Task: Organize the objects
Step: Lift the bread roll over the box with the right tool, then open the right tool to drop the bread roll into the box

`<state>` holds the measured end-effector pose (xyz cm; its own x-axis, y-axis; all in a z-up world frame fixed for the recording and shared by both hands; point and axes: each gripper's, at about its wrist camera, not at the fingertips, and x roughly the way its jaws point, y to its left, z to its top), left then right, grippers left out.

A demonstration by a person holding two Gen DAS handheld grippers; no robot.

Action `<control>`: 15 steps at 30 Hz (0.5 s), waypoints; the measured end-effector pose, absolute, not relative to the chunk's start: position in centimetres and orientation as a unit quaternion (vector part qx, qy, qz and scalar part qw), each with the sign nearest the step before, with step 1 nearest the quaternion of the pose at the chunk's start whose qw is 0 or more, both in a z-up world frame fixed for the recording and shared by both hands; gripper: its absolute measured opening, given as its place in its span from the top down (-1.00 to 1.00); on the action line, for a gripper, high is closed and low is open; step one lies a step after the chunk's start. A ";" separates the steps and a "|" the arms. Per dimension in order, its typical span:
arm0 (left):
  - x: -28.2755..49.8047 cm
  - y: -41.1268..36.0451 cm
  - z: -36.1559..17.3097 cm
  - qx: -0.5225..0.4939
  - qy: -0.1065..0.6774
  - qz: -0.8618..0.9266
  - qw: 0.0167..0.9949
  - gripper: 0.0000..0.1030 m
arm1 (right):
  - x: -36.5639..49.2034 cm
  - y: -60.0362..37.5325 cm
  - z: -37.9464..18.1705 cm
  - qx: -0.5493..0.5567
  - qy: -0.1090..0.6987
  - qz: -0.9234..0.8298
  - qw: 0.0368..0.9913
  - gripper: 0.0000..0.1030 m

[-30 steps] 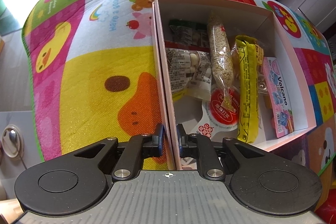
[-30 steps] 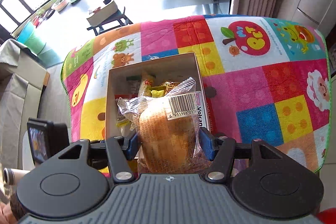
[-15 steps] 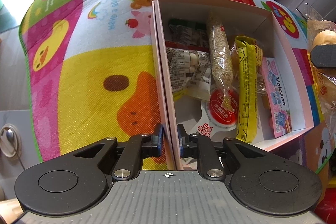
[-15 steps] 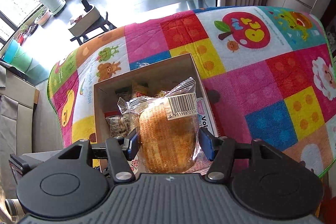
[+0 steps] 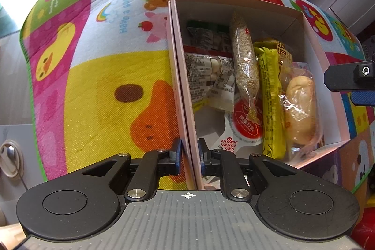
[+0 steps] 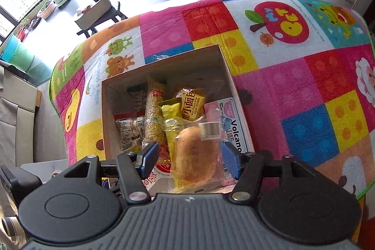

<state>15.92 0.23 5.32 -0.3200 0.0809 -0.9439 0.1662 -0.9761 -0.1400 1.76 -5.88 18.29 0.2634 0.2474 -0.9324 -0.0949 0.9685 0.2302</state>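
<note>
Box: 1 pink-walled cardboard box (image 5: 304, 23), open top, sits on the table w/ a patchwork cartoon mat (image 5: 98, 86).
Left gripper: (image 5: 189, 151) its 2 fingers are clenched on the box's near-left wall, one blue pad outside, one inside.
Right gripper: (image 6: 189, 158) fingers spread wide over the box's near-right part, grasping nothing; gaps show betw. both blue pads and the bun.
Bun: 1 wrapped bread bun (image 5: 301, 109) in clear plastic, barcode sticker on the wrap; blurred in the right wrist view (image 6: 194, 156). Left wrist view shows it inside the box at the right side, lying on the other packs, just beside the long yellow pack.
Other contents, counted: 1 long clear tube of grain (image 5: 245, 67) lying lengthwise mid-box; 1 long yellow pack (image 5: 271, 97) right of it; 1 smaller yellow pack w/ red print (image 6: 193, 104) toward the far wall; 1 clear pack w/ white pieces and printed label (image 5: 211, 79) at left; 1 dark green pack (image 5: 206, 34) in the far-left corner; 1 white pouch w/ red round logo (image 5: 246, 126) near the front; 1 pink "Volcano" pack (image 6: 234, 126) along the right wall.
Total in box: 8 items visible.
</note>
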 end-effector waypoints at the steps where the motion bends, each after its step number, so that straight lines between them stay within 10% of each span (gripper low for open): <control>1: 15.9 0.2 5.3 0.582 0.106 -0.805 0.026 0.68 | 1.7 -5.9 18.3 0.062 0.598 0.110 0.792 -0.19; 15: 15.9 0.2 5.5 0.584 0.097 -0.806 0.019 0.69 | 0.3 -7.5 17.2 0.005 0.600 0.106 0.793 -0.22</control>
